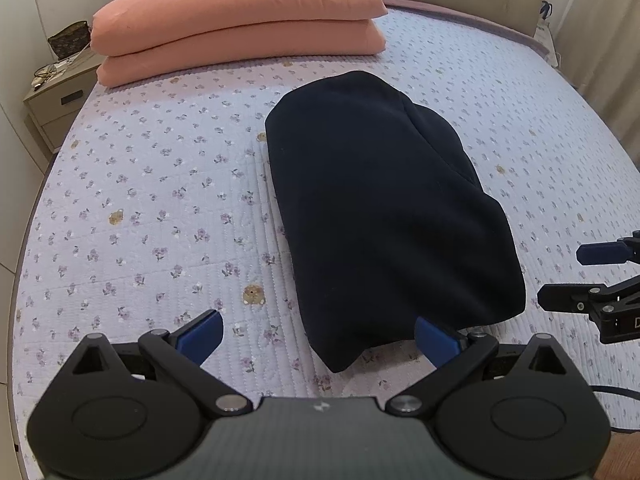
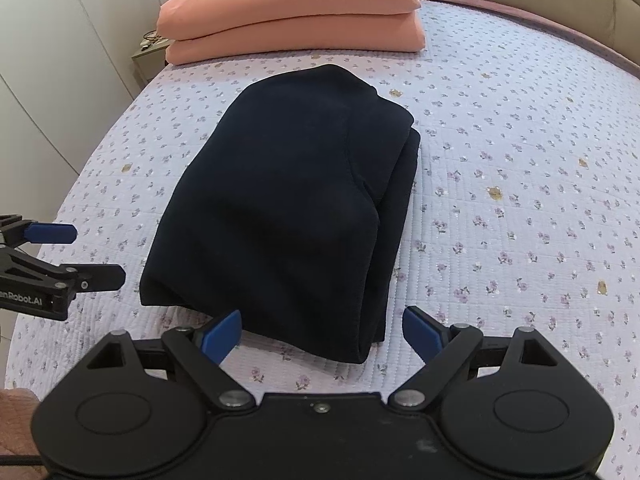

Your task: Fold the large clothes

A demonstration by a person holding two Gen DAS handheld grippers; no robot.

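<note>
On the floral bed (image 1: 140, 200) lies our folded dark garment (image 1: 380, 208). Our left claw (image 1: 318, 338) and right claw (image 2: 322, 334) gape wide, holding nothing; "nRobot.AI" marks the left.

The folded garment (image 1: 384, 216) lies mid-bed as one thick bundle, with bare quilt (image 1: 152, 208) open on both its sides and along its near edge, where the left gripper (image 1: 318, 336) and right gripper (image 2: 322, 334) sit with jaws spread and nothing between them. Each gripper flanks the other just beside the bundle's near corners, narrowing the room there. Beyond the bundle, the stacked pink bedding (image 2: 296, 16) blocks the far left of the bed, with only a quilt strip between.
</note>
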